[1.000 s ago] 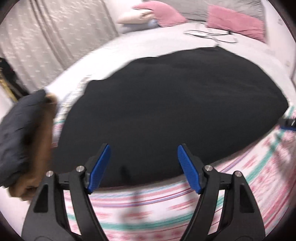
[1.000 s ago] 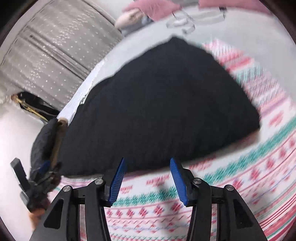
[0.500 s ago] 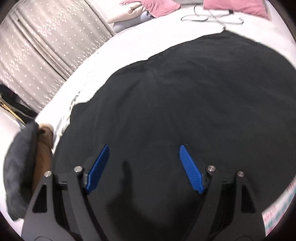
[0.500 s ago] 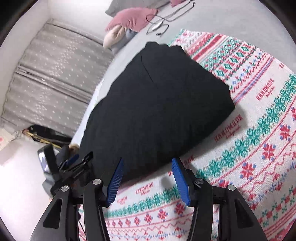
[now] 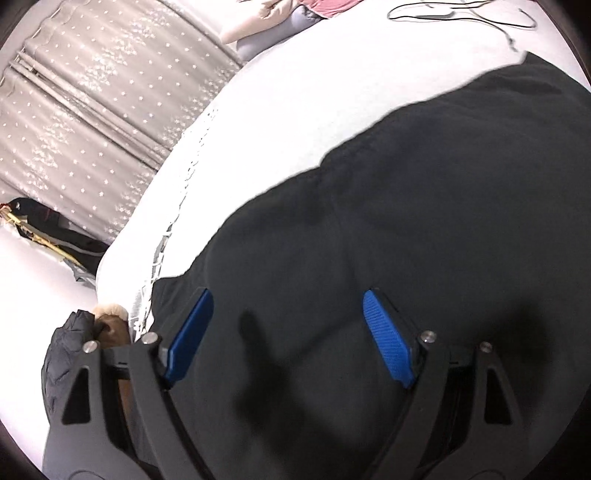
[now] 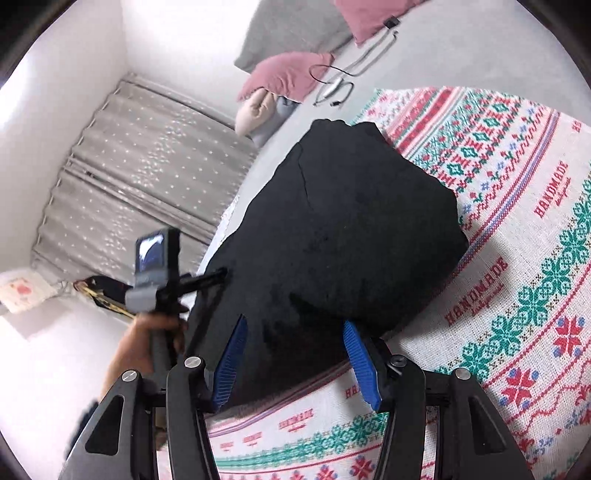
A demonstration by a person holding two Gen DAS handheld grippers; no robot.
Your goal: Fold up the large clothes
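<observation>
At the far left of the bedroom, a grey curtain [image 5: 92, 122] speckled with small white stars hangs in folds against a white wall [image 6: 74, 55]. A dark bag with a yellow strap [image 5: 48, 236] lies on the pale floor [image 5: 29, 314] below it, and a small card with a red print [image 6: 22, 291] lies near the corner.

Beside the bed's edge, a hand [image 6: 140, 347] grips the left gripper [image 5: 284, 339], which carries a small camera with a lit screen [image 6: 153, 251]. Its blue-padded jaws are opening wide above the black garment [image 6: 351, 240] and have hold of nothing; whether the pads brush the cloth cannot be told. A dark quilted sleeve with a fleece cuff [image 5: 70, 350] shows at that gripper's lower left.

The garment lies spread in the middle of the bed [image 5: 303, 103], a seam running down its length. Its left part rests on the plain white sheet, its right part on a patterned blanket [image 6: 517, 258] woven with red and green flowers and the word HANDMADE.

The right gripper [image 6: 295, 365] hovers at the garment's near edge, jaws about half apart with the cloth's hem seen between them, gripping nothing.

At the head of the bed are pink pillows [image 6: 288, 74], a grey pillow [image 6: 291, 33], a cream bundle [image 6: 255, 110] and a tangle of cable [image 6: 340, 81].
</observation>
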